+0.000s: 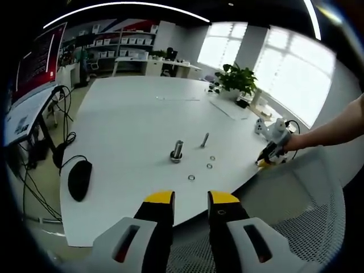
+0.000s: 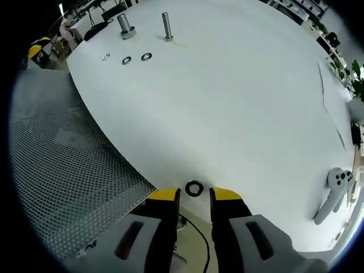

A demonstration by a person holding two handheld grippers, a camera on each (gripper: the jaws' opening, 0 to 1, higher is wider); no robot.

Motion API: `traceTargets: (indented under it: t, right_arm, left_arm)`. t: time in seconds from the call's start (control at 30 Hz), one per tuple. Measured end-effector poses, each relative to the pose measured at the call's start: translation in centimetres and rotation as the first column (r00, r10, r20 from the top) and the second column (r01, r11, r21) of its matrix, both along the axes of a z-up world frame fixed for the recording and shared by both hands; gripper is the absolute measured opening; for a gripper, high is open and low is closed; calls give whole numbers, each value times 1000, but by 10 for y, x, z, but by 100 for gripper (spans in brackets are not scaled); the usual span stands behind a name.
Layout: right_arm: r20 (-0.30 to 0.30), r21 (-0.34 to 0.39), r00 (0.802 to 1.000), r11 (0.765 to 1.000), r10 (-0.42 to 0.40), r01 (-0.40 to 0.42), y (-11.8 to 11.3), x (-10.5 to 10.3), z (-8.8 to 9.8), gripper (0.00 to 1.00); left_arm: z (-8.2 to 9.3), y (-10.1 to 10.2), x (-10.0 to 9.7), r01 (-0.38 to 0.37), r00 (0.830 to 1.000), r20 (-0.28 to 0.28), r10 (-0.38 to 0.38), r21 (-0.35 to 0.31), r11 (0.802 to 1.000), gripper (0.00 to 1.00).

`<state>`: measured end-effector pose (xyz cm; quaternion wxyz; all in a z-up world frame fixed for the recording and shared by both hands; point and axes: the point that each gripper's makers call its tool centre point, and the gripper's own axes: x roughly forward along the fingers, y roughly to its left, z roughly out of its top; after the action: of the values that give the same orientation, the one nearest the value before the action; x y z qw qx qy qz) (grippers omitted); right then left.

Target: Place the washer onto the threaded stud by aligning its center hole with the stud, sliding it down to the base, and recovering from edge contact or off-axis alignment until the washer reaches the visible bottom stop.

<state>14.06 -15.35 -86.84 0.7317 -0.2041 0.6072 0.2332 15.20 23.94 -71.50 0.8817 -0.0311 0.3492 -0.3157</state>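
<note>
Near the table's middle a threaded stud (image 1: 177,151) (image 2: 123,25) stands upright on a round base. A plain bolt (image 1: 205,140) (image 2: 166,27) stands beside it. Three small washers (image 1: 209,166) (image 2: 126,60) lie flat in front of them. A further dark washer (image 2: 194,188) lies at the table edge, just ahead of my right gripper (image 2: 194,197), whose jaws stand open on either side of it without touching. My left gripper (image 1: 190,199) is open and holds nothing, short of the near table edge. The right gripper (image 1: 266,160) comes in from the right on a person's arm.
A black mouse (image 1: 79,179) and cables lie at the table's left side. A white controller (image 2: 335,193) (image 1: 273,132) rests on the table near the right gripper. A grey mesh chair (image 2: 62,165) (image 1: 307,227) sits below the table edge. A plant (image 1: 236,77) stands at the far side.
</note>
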Motion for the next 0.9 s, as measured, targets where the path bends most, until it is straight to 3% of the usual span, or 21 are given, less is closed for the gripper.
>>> traceTargets:
  t: [0.43,0.63,0.77,0.9]
  right_arm:
    - [-16,-17,1000,1000,20,-20,-1,3,0,16]
    - [-46,-56,998,997,47,-49,1,3,0,16]
    - [-70,-129,990,983,120,-129,6,1,1,15]
    - [-89,-135,992,985,93,-105,2,2,-1,15]
  left_arm:
    - [0,1,1,-8,1000,0,8,1,1000,20]
    - [0,0,0,-7,1000,-1,7,6,1000,20]
    - [0,1,1,-15,1000,-3,15,2,1000,20]
    - [0,1,1,-15,1000,-2,15,1,1000,20]
